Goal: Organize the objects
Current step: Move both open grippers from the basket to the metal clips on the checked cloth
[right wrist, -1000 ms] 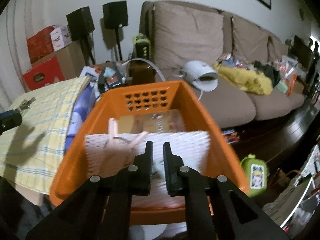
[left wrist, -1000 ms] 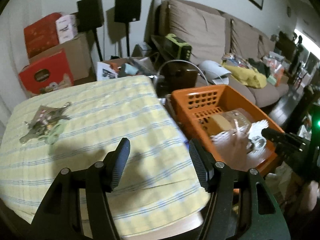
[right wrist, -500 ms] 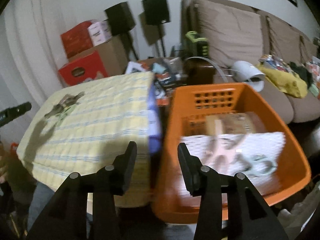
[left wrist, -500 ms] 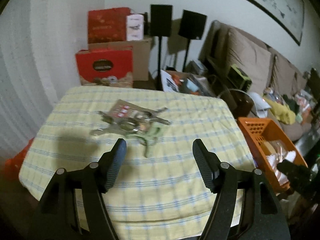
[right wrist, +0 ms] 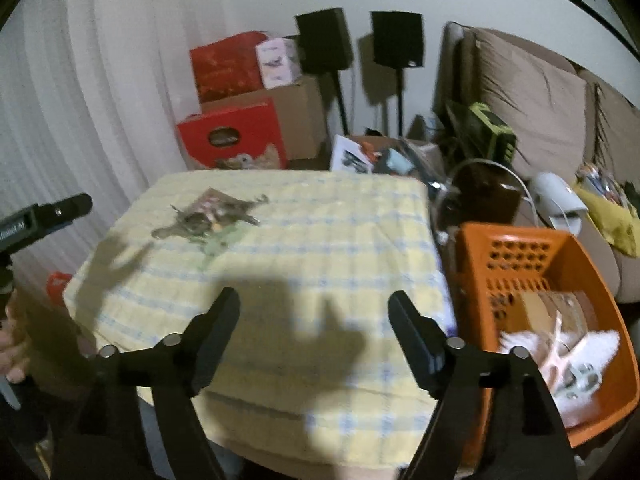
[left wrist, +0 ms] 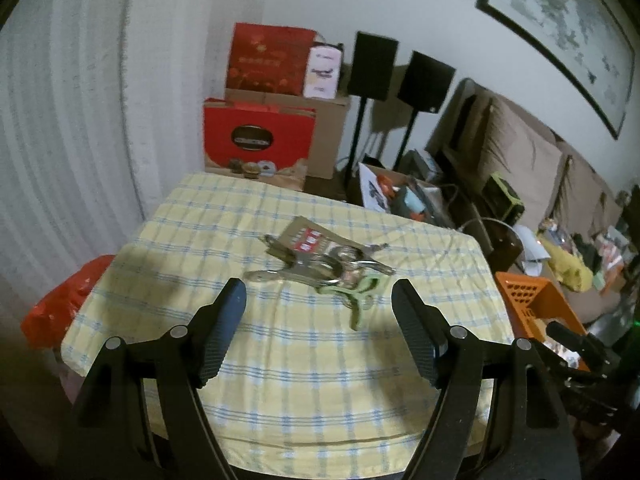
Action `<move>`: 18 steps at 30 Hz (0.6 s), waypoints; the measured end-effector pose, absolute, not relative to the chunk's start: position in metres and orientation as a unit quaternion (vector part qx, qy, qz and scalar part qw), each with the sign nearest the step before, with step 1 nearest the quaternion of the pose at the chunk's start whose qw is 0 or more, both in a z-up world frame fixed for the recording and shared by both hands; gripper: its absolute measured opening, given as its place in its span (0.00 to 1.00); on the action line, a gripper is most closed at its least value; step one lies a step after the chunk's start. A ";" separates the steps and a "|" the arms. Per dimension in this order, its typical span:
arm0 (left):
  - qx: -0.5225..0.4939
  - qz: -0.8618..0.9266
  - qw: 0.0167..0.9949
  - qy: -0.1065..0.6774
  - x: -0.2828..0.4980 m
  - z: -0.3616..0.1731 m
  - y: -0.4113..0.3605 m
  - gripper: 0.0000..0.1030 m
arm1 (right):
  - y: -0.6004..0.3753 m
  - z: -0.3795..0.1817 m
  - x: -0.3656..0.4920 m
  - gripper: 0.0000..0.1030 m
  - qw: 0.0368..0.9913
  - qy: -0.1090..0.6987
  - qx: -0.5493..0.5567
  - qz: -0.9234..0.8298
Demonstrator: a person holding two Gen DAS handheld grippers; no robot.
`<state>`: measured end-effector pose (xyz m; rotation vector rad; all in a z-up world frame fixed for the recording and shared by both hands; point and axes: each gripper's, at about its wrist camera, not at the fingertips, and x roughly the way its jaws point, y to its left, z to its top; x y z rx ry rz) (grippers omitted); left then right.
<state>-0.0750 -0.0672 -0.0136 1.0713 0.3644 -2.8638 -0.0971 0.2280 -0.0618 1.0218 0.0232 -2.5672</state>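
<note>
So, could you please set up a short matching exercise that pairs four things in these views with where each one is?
Things:
1. metal tools
2. orange basket
3. red boxes
4. white cloth

Places:
A. inside the basket
B. on the checked tablecloth
C. beside the table, toward the sofa
D. against the wall beyond the table

Pairs: 1-B, 2-C, 3-D, 4-A
</note>
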 end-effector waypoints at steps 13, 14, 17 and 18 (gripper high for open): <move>0.372 -0.915 0.066 0.144 -0.080 -0.033 -0.125 0.71 | 0.119 -0.078 -0.124 0.90 0.233 0.051 0.386 -0.891; 0.374 -0.913 0.068 0.146 -0.081 -0.036 -0.129 0.71 | 0.113 -0.082 -0.126 0.90 0.231 0.052 0.391 -0.889; 0.376 -0.910 0.072 0.159 -0.083 -0.047 -0.143 0.71 | 0.098 -0.097 -0.136 0.91 0.218 0.046 0.410 -0.884; 0.379 -0.908 0.075 0.161 -0.085 -0.050 -0.146 0.71 | 0.090 -0.104 -0.141 0.91 0.212 0.041 0.419 -0.882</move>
